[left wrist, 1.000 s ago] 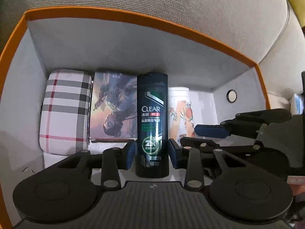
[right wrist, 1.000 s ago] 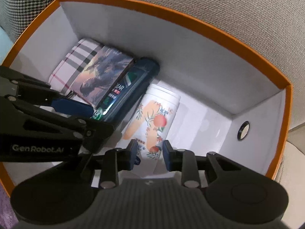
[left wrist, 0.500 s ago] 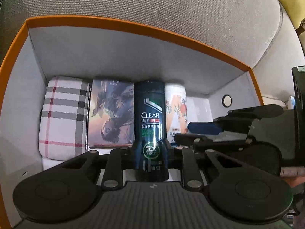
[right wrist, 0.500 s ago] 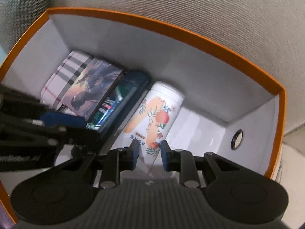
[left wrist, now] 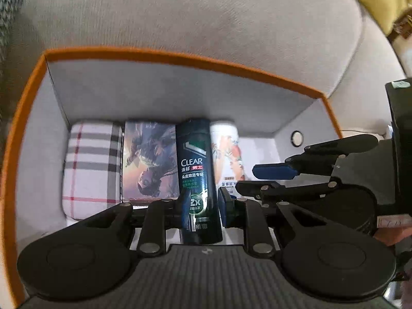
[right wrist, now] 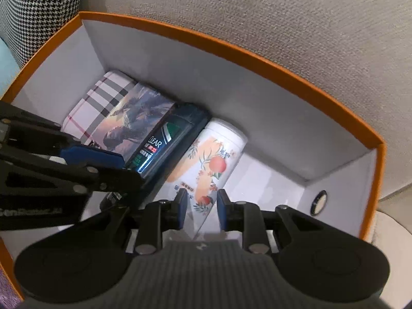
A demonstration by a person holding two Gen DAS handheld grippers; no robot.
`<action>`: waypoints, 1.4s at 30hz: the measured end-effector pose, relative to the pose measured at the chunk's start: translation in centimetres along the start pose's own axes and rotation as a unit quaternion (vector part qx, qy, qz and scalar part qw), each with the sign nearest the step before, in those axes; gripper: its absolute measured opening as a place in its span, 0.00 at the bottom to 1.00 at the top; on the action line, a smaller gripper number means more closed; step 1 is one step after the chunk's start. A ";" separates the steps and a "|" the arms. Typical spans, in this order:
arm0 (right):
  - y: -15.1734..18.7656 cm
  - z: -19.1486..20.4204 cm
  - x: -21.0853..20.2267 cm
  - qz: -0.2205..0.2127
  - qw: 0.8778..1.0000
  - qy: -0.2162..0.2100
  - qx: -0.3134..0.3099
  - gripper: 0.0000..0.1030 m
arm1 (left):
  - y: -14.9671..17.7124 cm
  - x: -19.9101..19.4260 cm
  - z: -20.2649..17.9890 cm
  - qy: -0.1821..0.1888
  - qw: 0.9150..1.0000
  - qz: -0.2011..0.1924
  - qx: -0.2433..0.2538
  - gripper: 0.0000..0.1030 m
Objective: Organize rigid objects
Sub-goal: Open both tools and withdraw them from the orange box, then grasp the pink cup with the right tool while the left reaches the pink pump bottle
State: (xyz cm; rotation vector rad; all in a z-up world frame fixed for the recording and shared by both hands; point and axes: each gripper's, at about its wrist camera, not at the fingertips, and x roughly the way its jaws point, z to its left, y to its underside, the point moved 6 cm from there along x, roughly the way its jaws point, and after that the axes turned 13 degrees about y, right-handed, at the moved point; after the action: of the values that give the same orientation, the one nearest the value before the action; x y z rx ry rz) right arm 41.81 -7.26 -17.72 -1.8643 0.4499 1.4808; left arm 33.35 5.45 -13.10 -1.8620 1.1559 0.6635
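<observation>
An orange-rimmed box (left wrist: 180, 56) (right wrist: 231, 49) holds a row of things lying side by side. From the left they are a plaid case (left wrist: 90, 164) (right wrist: 103, 100), a picture-covered book (left wrist: 149, 162) (right wrist: 134, 118), a dark green CLEAR shampoo bottle (left wrist: 197, 154) (right wrist: 167, 134) and a white floral bottle (left wrist: 226, 149) (right wrist: 213, 159). My left gripper (left wrist: 204, 202) (right wrist: 121, 164) is shut on the near end of the shampoo bottle. Just beside it, my right gripper (right wrist: 202, 206) (left wrist: 247, 180) is shut on the near end of the white floral bottle.
The box sits against a grey sofa cushion (left wrist: 206, 13), with a houndstooth cushion (right wrist: 38, 7) at the far left. The box's right wall has a round eyelet (right wrist: 319, 202). Bare box floor (right wrist: 270, 180) lies to the right of the white bottle.
My left jaws have closed onto the shampoo bottle, and the left view has pulled up and back from the box. The right gripper has stayed on the white bottle.
</observation>
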 end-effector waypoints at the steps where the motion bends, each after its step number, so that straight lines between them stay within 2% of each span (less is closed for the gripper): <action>1: 0.2 0.0 -0.3 -0.002 1.000 0.001 0.001 0.25 | 0.1 -0.5 -0.4 0.001 1.000 -0.006 0.009 0.24; 5: 1.2 0.1 -2.3 -0.017 1.000 0.009 0.014 0.25 | 1.2 -2.3 -2.0 0.005 0.999 -0.020 0.033 0.24; 10: 2.8 0.0 -6.5 -0.056 0.998 0.020 0.035 0.26 | 2.8 -5.3 -4.1 0.009 0.997 -0.047 0.059 0.24; 14: 4.4 0.8 -10.0 -0.104 0.992 0.029 0.059 0.34 | 4.8 -8.6 -6.3 0.026 0.994 -0.075 0.080 0.24; 19: 8.1 2.9 -14.3 -0.168 0.981 0.032 0.086 0.35 | 8.4 -12.3 -7.8 0.052 0.992 -0.094 0.072 0.25; 22: 11.1 4.1 -16.1 -0.190 0.974 0.028 0.122 0.37 | 11.4 -13.1 -7.9 0.051 0.993 -0.080 0.066 0.25; 24: 13.5 5.2 -16.5 -0.183 0.972 0.019 0.146 0.37 | 14.0 -12.8 -7.7 0.048 0.995 -0.052 0.064 0.25; 27: 17.1 7.4 -16.2 -0.149 0.975 -0.013 0.162 0.37 | 17.8 -11.9 -6.8 0.022 0.999 -0.003 0.035 0.25; 33: 22.7 13.5 -14.3 -0.073 0.987 -0.053 0.132 0.37 | 23.8 -10.0 -4.9 0.001 0.998 0.059 -0.015 0.25; 37: 24.1 16.9 -13.1 -0.040 0.993 -0.066 0.090 0.37 | 24.7 -9.9 -4.8 0.012 0.998 0.056 -0.019 0.25; 42: 24.3 19.4 -12.8 -0.032 0.997 -0.066 0.033 0.39 | 26.3 -10.0 -3.6 -0.007 0.999 0.046 -0.025 0.25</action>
State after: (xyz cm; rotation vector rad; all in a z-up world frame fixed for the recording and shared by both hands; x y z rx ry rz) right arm 8.71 -12.38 -15.02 -1.7020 0.3674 1.5182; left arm 5.32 0.77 -13.22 -1.8514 1.2315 0.7621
